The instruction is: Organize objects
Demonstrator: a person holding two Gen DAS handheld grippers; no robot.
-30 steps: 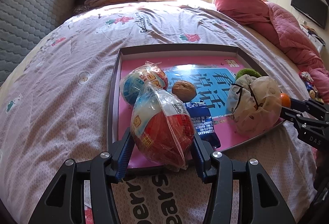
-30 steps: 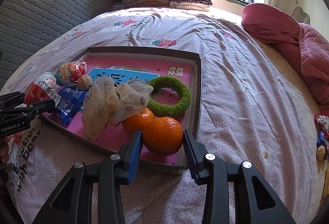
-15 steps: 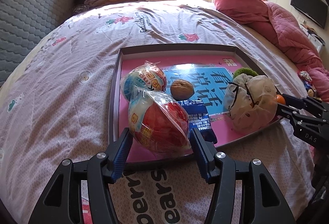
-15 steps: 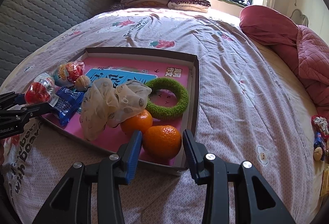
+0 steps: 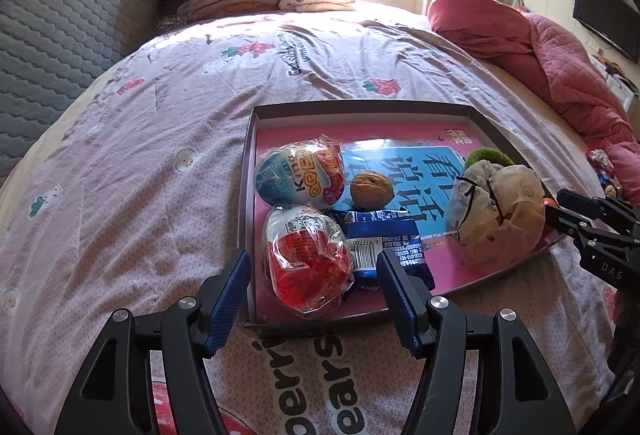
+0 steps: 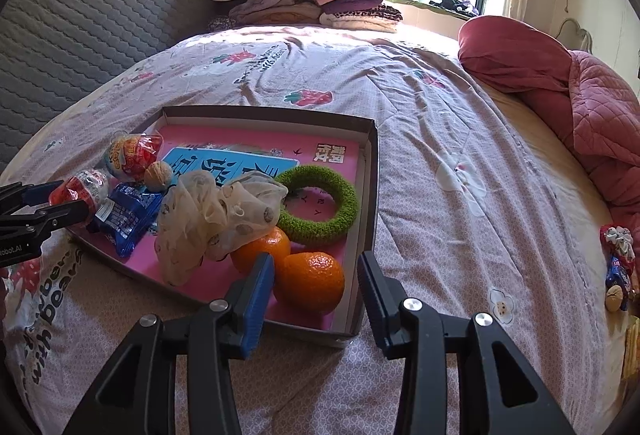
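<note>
Bed quilt (image 5: 160,139), bearing shallow box (image 5: 246,203). My left gripper (image 5: 312,287) released, straddling red-wrapped egg (image 5: 306,259) at box's near-left corner, long axis pointing away. My right gripper (image 6: 316,287) released around tangerine (image 6: 310,281), near-right corner.

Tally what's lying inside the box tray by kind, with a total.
Wrapped Kinder eggs: 2
Oranges: 2
Walnut: 1
Blue snack packet: 1
Green fuzzy ring: 1
Cream mesh pouf: 1
Total: 8
</note>
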